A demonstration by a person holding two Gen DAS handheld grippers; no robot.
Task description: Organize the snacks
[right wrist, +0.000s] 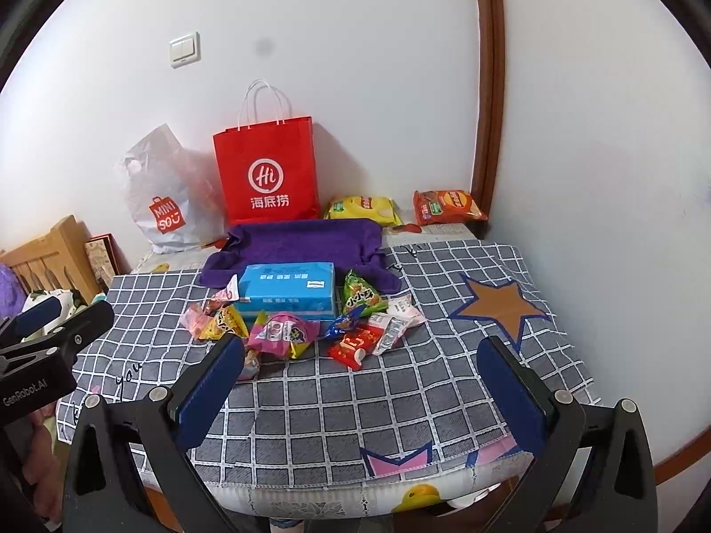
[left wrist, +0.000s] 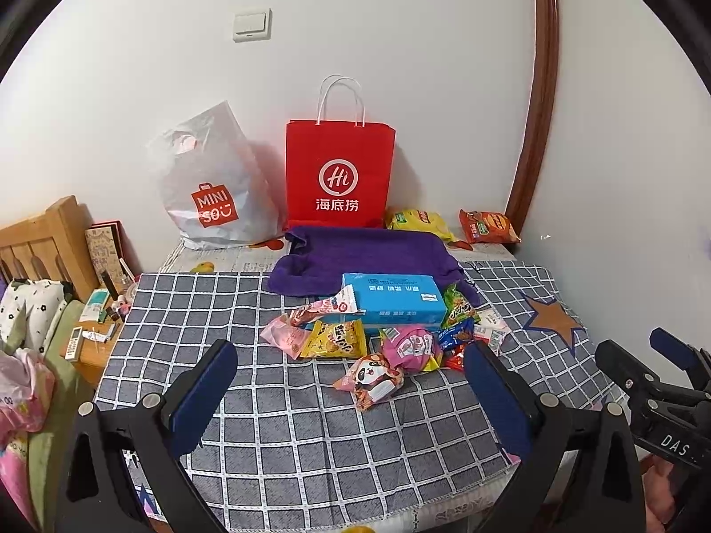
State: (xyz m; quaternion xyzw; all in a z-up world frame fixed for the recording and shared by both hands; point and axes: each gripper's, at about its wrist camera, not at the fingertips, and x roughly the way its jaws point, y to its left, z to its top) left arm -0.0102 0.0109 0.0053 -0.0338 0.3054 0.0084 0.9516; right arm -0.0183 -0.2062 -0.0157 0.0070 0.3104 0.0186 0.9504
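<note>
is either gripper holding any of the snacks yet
No, nothing is held. The left gripper and right gripper are both open and empty, short of the snack pile on the checked cloth.

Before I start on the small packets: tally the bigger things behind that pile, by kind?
Carrier bags: 2 (red paper bag, white plastic bag)
Chip bags: 2 (yellow chip bag, orange chip bag)
Blue box: 1
Purple towel: 1
Total: 6

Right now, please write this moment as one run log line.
left hand-held gripper: open, empty | right hand-held gripper: open, empty | snack pile: untouched before blue box
</note>
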